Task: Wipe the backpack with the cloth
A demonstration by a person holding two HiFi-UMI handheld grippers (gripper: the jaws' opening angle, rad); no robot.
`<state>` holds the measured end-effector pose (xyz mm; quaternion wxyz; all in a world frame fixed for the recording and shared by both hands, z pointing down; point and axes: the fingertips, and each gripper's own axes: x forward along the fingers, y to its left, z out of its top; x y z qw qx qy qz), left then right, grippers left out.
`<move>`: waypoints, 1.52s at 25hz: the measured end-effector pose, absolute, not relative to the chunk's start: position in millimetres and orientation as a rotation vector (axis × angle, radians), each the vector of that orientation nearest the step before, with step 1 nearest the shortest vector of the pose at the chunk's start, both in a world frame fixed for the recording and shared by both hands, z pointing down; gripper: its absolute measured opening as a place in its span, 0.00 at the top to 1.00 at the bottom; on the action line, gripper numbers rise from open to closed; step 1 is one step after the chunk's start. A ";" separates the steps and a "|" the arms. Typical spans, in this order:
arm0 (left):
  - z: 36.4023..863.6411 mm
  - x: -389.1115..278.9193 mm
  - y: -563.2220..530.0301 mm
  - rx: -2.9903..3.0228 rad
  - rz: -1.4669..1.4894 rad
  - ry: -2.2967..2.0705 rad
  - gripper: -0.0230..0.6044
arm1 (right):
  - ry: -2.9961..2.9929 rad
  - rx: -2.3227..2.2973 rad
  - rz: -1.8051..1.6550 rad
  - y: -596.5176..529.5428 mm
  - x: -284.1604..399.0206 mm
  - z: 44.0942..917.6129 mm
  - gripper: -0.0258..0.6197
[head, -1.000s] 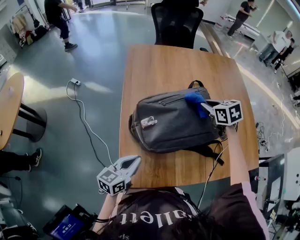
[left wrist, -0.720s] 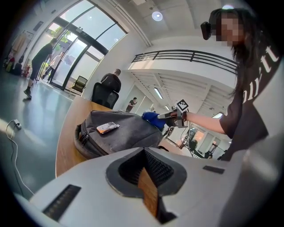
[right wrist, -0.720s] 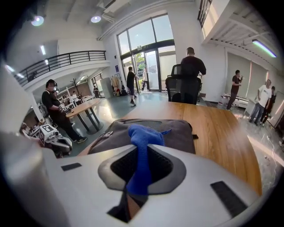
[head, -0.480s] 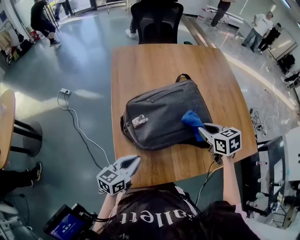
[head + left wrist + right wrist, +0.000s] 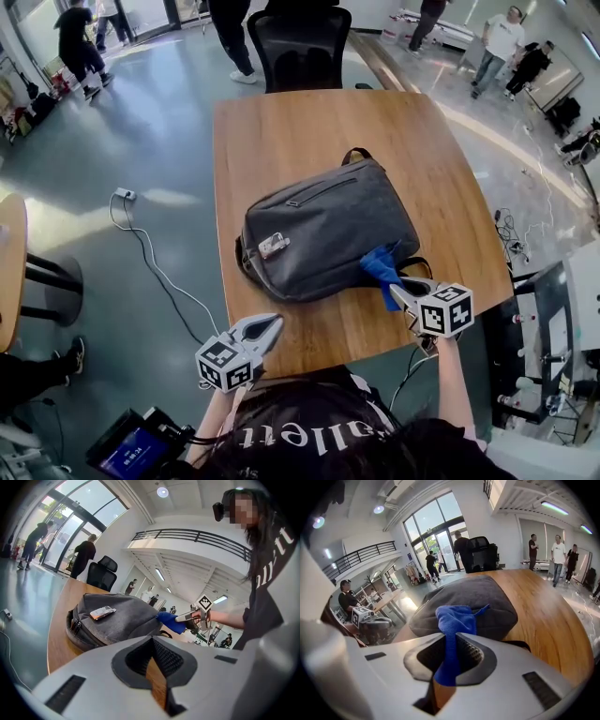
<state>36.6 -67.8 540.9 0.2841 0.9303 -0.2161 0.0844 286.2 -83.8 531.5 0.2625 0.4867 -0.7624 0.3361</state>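
We have dragged the cloth (image 5: pixel 382 267) to the backpack's (image 5: pixel 323 230) near corner, right gripper (image 5: pixel 401 291) clamped on it; left gripper (image 5: pixel 269 326), closed and empty, hangs apart from the backpack.

Overhead, two low; backpack (image 5: pixel 323 230) common.

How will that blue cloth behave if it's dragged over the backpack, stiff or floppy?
Probably floppy: the blue cloth bunches and folds where the right gripper pinches it. Likely light too, since it looks thin. It may drag rather than slide on the woven-looking backpack.
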 end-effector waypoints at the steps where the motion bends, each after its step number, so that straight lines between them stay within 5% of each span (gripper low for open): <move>1: 540.8 36.6 -68.6 2.489 0.227 -0.580 0.97 | -2.067 1.319 0.894 -87.3 288.0 526.5 0.86; 12: 531.3 28.9 -97.4 2.482 0.203 -0.685 0.97 | -2.116 1.342 0.584 -216.8 327.2 452.5 0.86; 24: 533.0 40.5 -104.4 2.457 0.211 -0.799 0.97 | -2.040 1.279 0.466 -368.4 355.4 480.0 0.86; 38: 537.6 46.2 -98.6 2.435 0.225 -0.820 0.97 | -2.057 1.264 0.590 -287.1 380.2 514.7 0.86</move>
